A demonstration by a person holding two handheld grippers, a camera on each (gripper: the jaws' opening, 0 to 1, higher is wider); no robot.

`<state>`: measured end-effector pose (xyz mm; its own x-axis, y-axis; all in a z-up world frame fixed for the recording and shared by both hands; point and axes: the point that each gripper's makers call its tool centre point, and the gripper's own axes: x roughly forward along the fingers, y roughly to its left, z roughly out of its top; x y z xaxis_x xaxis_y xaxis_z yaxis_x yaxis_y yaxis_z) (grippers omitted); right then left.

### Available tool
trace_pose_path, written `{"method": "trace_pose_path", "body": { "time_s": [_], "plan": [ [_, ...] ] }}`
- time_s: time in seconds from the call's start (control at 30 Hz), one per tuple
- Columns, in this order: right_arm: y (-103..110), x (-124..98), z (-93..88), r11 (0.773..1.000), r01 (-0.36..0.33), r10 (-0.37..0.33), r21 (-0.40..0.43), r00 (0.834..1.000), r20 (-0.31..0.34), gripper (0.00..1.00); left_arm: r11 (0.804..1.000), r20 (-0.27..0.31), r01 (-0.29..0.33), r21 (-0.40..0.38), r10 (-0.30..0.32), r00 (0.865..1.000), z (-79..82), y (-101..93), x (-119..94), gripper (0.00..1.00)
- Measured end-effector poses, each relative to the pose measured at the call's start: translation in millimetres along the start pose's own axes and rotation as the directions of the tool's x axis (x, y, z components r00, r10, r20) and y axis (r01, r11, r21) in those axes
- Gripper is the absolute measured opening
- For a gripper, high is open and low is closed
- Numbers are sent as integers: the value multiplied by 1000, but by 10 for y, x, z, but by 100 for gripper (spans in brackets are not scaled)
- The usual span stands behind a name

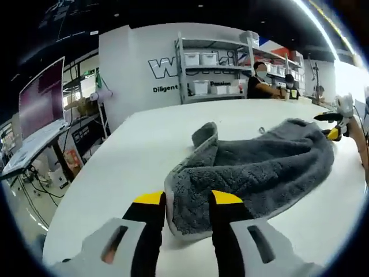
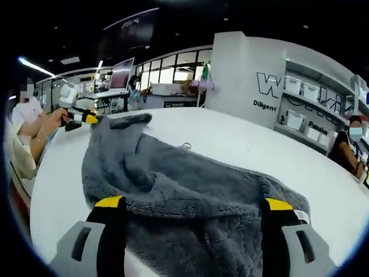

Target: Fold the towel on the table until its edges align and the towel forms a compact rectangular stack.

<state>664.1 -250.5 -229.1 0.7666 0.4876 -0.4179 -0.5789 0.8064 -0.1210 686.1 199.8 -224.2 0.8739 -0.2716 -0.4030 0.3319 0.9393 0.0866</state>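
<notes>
A thick gray plush towel [image 1: 253, 173] lies rumpled and partly doubled over on the white round table [image 1: 127, 161], one corner curled upward, its stitched border showing along the near edge, a small white tag [image 2: 300, 215] at one corner.

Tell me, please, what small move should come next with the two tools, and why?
Probably close the left tool on the towel corner between its open jaws. The towel lies rumpled and only partly folded on the white table, edges not yet aligned. The right tool also stands open, astride the opposite end, so neither has a grip yet for lifting and folding.
</notes>
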Motion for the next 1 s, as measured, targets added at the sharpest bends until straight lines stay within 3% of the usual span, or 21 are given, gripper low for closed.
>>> {"method": "trace_pose_path", "body": {
  "time_s": [0.1,0.23,0.37,0.5,0.57,0.73,0.93,1.0],
  "plan": [
    [13,6,-9,1000,-3,3,-3,1000,-5,99,999,-22,-23,31,24,999,7,12,-39,32],
    [23,10,-12,1000,-6,6,-9,1000,-9,99,997,-35,-49,51,51,998,58,21,-109,49],
    [27,10,-15,1000,-7,7,-12,1000,-12,99,999,-30,19,48,-18,999,140,-163,-129,68],
    [27,8,-25,1000,-7,6,-16,1000,-18,99,992,-11,71,105,-70,997,284,-385,-151,72],
    [27,7,-30,1000,-7,6,-18,1000,-22,99,984,36,115,136,-120,992,426,-548,-149,76],
    [33,4,-34,1000,-10,9,-23,1000,-25,99,946,94,298,127,-310,946,593,-996,-107,83],
    [31,4,-56,999,-12,11,-31,999,-38,99,916,134,372,147,-391,910,742,-1267,-3,94],
    [37,8,-68,999,-15,14,-33,999,-44,99,896,156,419,146,-440,885,803,-1387,9,96]
  ]
}}
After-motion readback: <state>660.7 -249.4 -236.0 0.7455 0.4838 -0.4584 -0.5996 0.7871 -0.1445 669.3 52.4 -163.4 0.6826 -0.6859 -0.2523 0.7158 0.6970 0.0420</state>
